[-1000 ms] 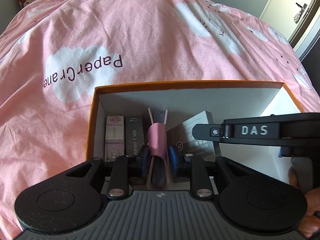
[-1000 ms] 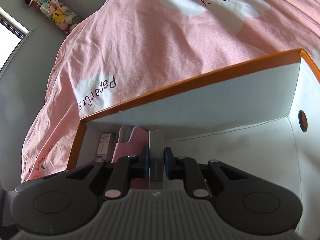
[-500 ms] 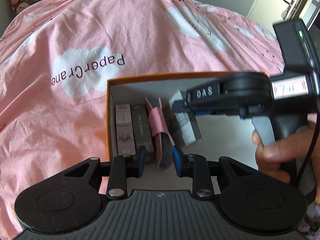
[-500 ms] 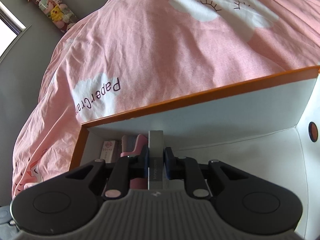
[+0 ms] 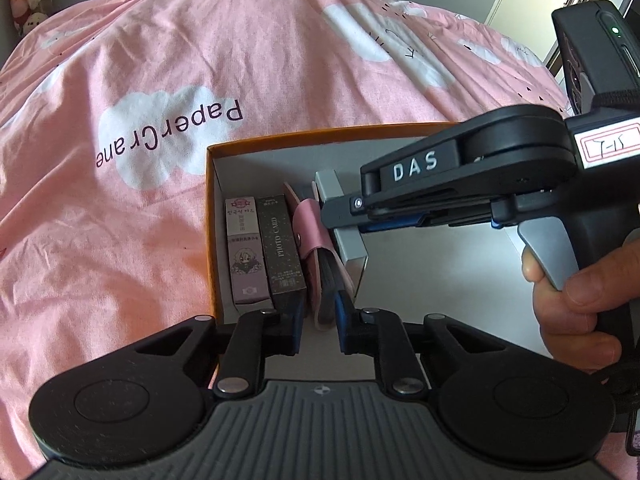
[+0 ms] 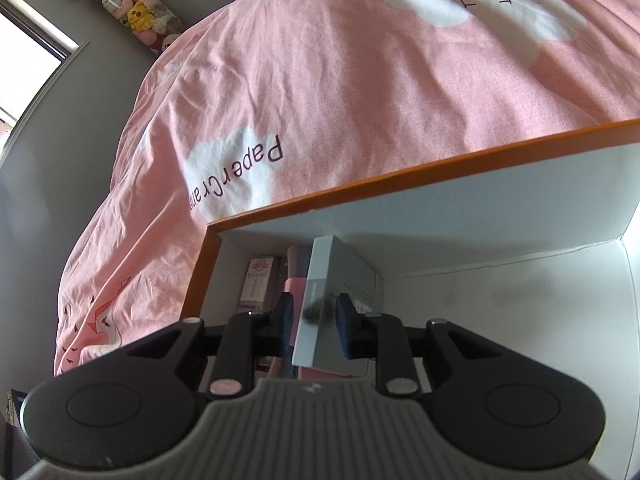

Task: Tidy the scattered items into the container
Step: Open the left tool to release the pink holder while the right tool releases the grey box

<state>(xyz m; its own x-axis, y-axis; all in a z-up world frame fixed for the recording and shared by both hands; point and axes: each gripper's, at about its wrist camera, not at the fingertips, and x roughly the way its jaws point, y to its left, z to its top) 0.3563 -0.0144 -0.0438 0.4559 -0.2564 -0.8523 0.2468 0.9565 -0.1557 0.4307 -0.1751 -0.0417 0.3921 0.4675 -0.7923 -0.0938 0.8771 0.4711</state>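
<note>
An orange-rimmed cardboard box [image 5: 296, 133] sits on a bed covered by a pink quilt [image 5: 200, 40] printed with white clouds. Four items stand on edge in a row against the box's left wall: a pale pink card pack [image 5: 245, 248], a black photo card pack [image 5: 282, 246], a pink snap-strap wallet [image 5: 314, 236] and a grey slim box [image 6: 344, 276].

The left gripper [image 5: 318, 326] hangs over the near end of the row with its jaws closing on nothing; the wallet lies just ahead of them, untouched. The right gripper [image 6: 314, 328] straddles the grey slim box, its jaws opening, and a gap shows on either side of the box, so it looks let go, leaning against the wallet.

The grey box should be light and stiff, with smooth faces that could slip; pinching its two broad faces near the top edge seems safest. The wallet is soft and would flex, so a hold across its thickness at the strapped middle suits it better.
</note>
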